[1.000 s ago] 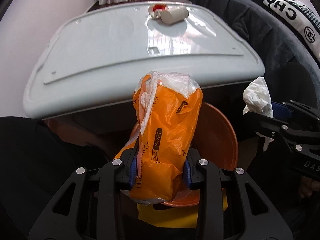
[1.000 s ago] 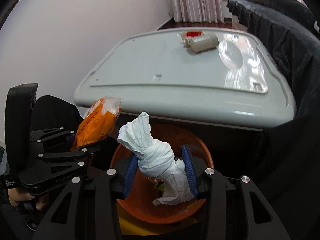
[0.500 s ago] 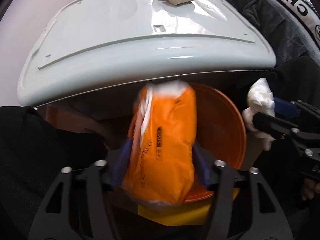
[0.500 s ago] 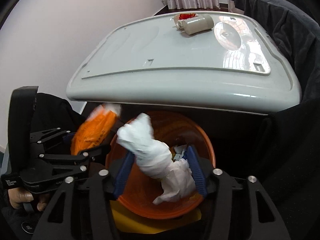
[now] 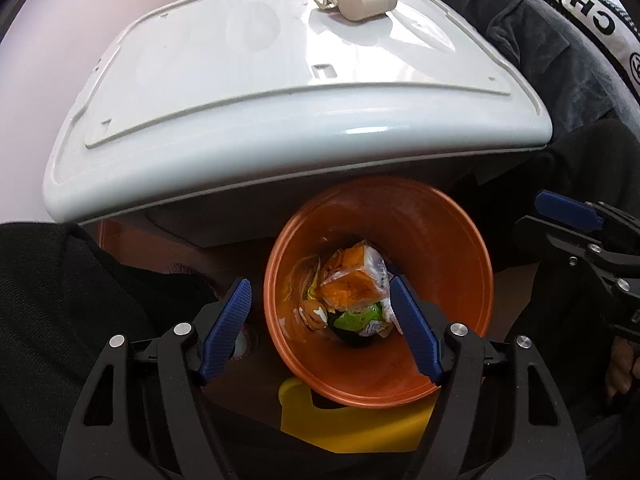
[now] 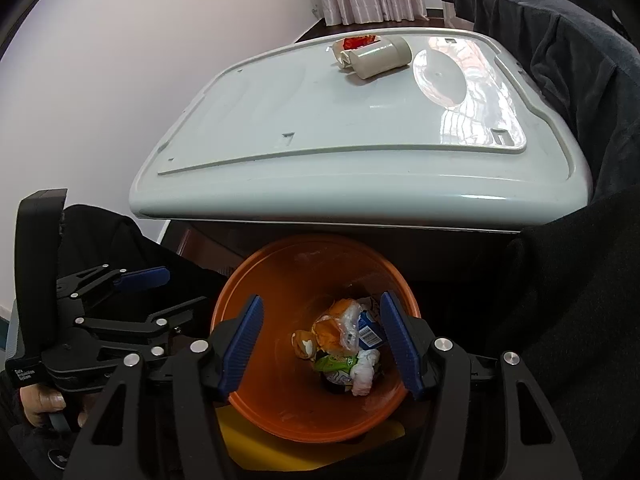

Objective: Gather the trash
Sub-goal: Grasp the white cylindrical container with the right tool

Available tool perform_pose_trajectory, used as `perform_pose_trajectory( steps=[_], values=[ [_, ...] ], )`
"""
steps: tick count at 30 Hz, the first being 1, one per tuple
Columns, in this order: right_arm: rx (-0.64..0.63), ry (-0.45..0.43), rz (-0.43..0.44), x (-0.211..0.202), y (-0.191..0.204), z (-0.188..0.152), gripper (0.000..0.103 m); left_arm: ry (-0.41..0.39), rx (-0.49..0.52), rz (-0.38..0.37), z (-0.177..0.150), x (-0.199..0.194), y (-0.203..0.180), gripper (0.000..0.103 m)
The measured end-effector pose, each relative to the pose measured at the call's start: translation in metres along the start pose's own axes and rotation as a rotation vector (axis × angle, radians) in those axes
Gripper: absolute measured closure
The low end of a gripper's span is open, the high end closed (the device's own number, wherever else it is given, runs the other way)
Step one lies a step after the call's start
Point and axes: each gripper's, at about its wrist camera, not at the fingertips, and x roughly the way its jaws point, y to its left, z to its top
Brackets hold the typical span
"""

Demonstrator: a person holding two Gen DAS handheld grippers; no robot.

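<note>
What moved: both pieces of trash are lying in the bin now; a moment ago each gripper was squeezing one.
Left gripper (image 5: 320, 320): its blue fingers are standing wide apart, holding nothing, hanging over the round orange plastic bin (image 5: 472, 248).
Right gripper (image 6: 322, 340): its fingers are also spreading wide, holding nothing, over the same bin.
Orange plastic bag (image 5: 352, 286): lying crumpled at the bottom of the bin, on other wrappers.
White twisted tissue (image 6: 366, 372): sitting in the bin, just beside the orange bag.
White plastic table (image 6: 320, 120): a beige tube (image 6: 380, 58) is lying on its far side, touching a red and white wrapper (image 6: 356, 43).
</note>
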Motion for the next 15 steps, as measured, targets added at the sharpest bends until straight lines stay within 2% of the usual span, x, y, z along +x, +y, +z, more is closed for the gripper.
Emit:
perform_pose_trajectory(
  steps=[5,9,11,15],
  values=[
    [0.024,-0.003,-0.001,0.002,-0.011,0.025,0.042,-0.082,-0.034,-0.01,0.025,-0.016,0.015,0.032],
    [0.068,-0.026,-0.004,0.005,-0.023,0.07,0.041,-0.145,-0.067,-0.015,0.056,-0.024,0.026,0.031],
    [0.088,-0.038,-0.011,0.008,-0.027,0.092,0.041,-0.188,-0.072,0.003,0.073,-0.026,0.03,0.026],
    [0.173,-0.053,0.006,0.021,-0.038,0.145,0.041,-0.257,-0.063,0.037,0.102,-0.027,0.034,0.026]
  ],
)
